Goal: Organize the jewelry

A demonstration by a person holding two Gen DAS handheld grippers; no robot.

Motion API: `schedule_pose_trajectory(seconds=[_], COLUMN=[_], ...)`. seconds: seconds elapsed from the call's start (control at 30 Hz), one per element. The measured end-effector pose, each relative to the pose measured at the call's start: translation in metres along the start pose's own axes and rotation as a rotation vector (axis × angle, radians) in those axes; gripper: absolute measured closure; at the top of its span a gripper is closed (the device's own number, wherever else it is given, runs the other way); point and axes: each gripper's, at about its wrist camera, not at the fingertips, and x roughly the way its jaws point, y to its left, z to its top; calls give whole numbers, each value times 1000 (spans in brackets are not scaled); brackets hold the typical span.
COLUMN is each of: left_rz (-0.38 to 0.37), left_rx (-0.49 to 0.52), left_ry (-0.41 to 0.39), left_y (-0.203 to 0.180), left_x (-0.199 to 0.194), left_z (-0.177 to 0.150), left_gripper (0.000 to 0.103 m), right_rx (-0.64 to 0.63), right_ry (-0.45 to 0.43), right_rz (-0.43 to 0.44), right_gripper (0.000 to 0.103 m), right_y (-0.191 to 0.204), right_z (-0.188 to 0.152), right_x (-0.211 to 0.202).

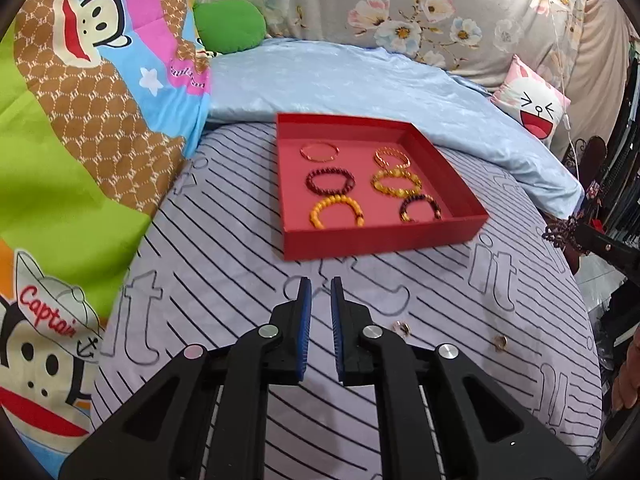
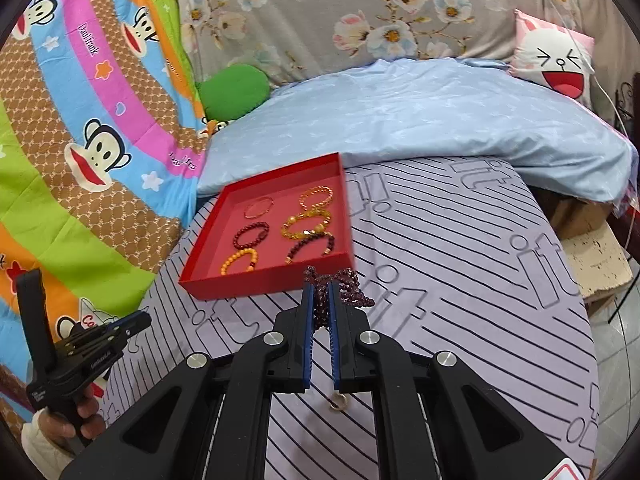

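Right fingers clamped on maroon bead strand (left fingers together, empty).

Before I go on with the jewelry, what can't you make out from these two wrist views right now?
- Dark bead strand, right wrist view: the right gripper covers its middle; full length unclear.
- Same strand, left wrist view: tiny and blurred at the right edge.
- Small rings on the striped sheet: too small to tell type.
- Ring, right wrist view: partly hidden under the gripper.
- Red tray: near wall hides its front floor strip.
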Motion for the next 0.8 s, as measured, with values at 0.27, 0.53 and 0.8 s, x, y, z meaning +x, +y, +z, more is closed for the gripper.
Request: schedule_pose_trajectory(seconds=[0.27, 0.53, 0.8], left_rz=[-2, -12, -35], left_rx=[45, 101, 71], left_ry=[-56, -78, -48], left_y=[-9, -20, -21], left_x=[13, 31, 32], left_z=[40, 71, 57], left_gripper=[93, 93, 93], right_rx=[-78, -110, -99], right_ry=[-24, -34, -17], right_rz=[42, 62, 76], right_gripper=[96, 96, 96], right_y=[32, 48, 52], right_z=[31, 50, 46], right_x=[30, 54, 59])
